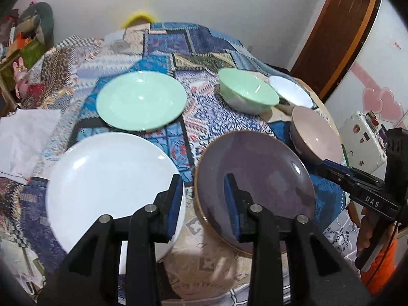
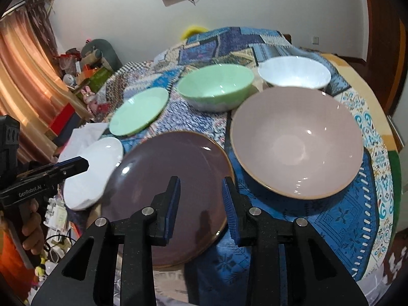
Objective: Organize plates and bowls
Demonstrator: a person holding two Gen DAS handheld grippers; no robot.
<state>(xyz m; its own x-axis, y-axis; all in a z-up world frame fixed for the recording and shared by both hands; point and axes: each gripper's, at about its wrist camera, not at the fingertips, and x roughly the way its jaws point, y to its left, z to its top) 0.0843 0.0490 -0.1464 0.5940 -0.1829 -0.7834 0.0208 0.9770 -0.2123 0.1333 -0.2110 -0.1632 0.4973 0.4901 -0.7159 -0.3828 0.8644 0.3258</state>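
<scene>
- Left wrist view: left gripper (image 1: 204, 199) over the gap between white plate (image 1: 109, 186) and purple plate (image 1: 255, 186); fingers (image 1: 176, 204) parted a moderate way, nothing between them, nothing held.
- Landmark = purple plate, flat on the patterned cloth (image 1: 199, 107) covering the worktop.
- White plate just left of purple plate, rims close, contact not clear.
- Green plate (image 1: 141, 100) behind and left of purple plate, apart from it, beyond the white plate.
- Pink bowl (image 1: 316, 137) just right of and behind purple plate, upright, rim very near the plate's edge.
- Green bowl (image 1: 248, 94) further behind purple plate, upright; white bowl (image 1: 290, 90) to the right of green bowl, right beside it, touching or not unclear.
- White paper (image 1: 28, 137) well left of purple plate, beyond white plate.
- Right gripper visible at right edge of this view, hand-held, beside pink bowl.
- Right wrist view: right gripper (image 2: 201, 199) above the near right rim of purple plate; fingers (image 2: 173, 201) parted a moderate way, empty, no grip on anything.
- Same view: pink bowl right of purple plate, green bowl and white bowl in a row behind pink bowl, green plate and white plate left of purple plate.
- Same view: left gripper at left edge, over near part of white plate, held by a hand (image 2: 33, 227) with an orange sleeve (image 2: 12, 267).
- Motion blur on the cloth and plate edges in both views.
</scene>
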